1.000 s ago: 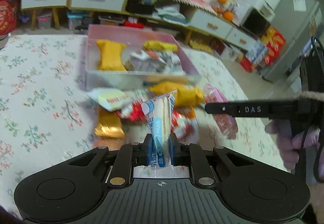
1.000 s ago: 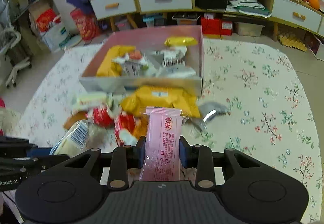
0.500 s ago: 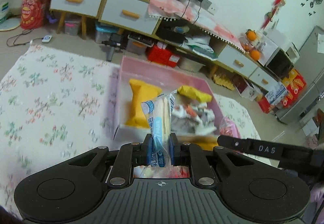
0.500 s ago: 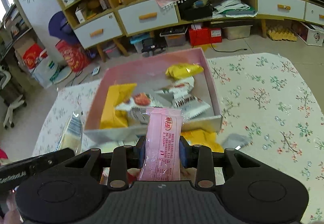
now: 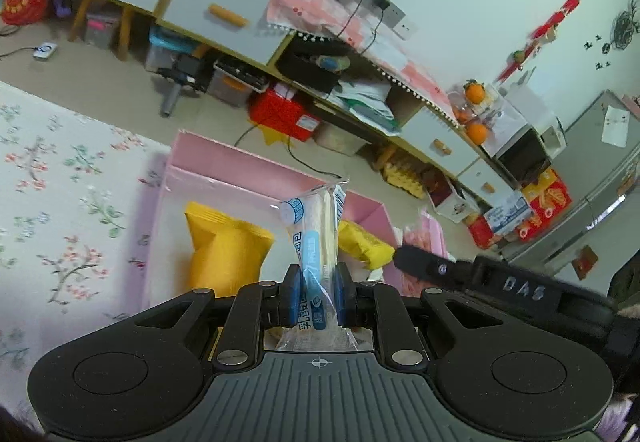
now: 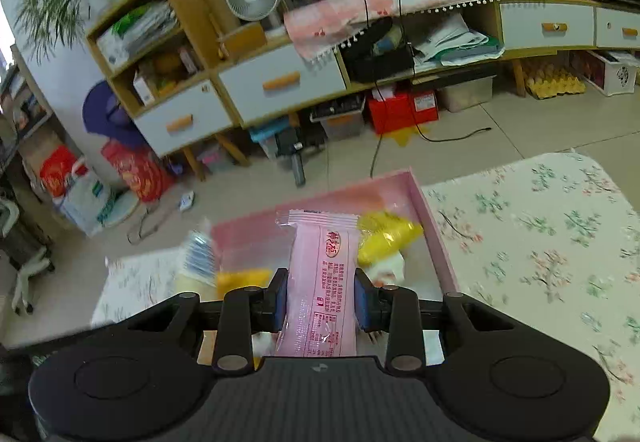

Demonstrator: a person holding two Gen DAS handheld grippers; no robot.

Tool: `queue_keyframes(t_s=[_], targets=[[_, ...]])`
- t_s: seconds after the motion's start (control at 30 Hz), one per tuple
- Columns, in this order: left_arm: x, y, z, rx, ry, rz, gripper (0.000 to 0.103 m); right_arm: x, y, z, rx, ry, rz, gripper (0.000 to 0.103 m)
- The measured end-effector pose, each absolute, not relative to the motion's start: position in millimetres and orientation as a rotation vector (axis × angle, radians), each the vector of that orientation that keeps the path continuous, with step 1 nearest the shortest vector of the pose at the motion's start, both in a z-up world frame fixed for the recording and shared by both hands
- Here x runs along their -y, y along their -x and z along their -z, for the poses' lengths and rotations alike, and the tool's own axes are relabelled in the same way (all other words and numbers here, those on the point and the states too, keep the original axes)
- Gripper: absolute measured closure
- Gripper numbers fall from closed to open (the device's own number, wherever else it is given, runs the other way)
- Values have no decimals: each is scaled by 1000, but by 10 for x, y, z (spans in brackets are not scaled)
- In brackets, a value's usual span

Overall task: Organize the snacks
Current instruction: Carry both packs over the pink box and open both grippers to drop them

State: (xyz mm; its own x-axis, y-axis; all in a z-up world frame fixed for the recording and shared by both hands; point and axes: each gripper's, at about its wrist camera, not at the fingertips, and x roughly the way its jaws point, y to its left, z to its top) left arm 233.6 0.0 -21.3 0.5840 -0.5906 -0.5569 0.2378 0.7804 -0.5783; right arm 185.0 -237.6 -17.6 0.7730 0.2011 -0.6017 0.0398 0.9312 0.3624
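Observation:
My left gripper (image 5: 316,296) is shut on a clear-and-blue snack packet (image 5: 316,238), held upright above the pink box (image 5: 224,172). The box holds an orange packet (image 5: 226,254) and a yellow packet (image 5: 362,244). My right gripper (image 6: 320,298) is shut on a pink snack packet (image 6: 324,282), also above the pink box (image 6: 434,238), where a yellow packet (image 6: 386,236) lies. The right gripper's black finger (image 5: 424,268) shows at the right of the left wrist view. The blue packet (image 6: 198,254) shows blurred at the left of the right wrist view.
The box sits on a floral tablecloth (image 5: 52,202) (image 6: 540,242). Behind the table stand low cabinets with white drawers (image 6: 280,82), a red box on the floor (image 5: 282,114) and cables.
Both grippers have risen and moved forward over the pink box, each still holding its packet. The loose snacks in front of the box have dropped out of view.

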Motion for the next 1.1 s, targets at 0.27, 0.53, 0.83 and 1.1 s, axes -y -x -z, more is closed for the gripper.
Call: queue_keyframes(t_s=[0.27,0.53,0.83,1.1], targets=[[55,-2586,561,-849,445,459,89,2389,-2064,415,-672,-383,-120,100],[114,-2635,611,-800,381,431,89,2367,-2129,499,-639,-412,-154,100],[123,-2646,550,-801,357,461,77,2411,-2167,470,-619,-434,-182,89],[162,-2535,432,-811,303,470,60,2366,-2098,390,-625,-401,-183,69]])
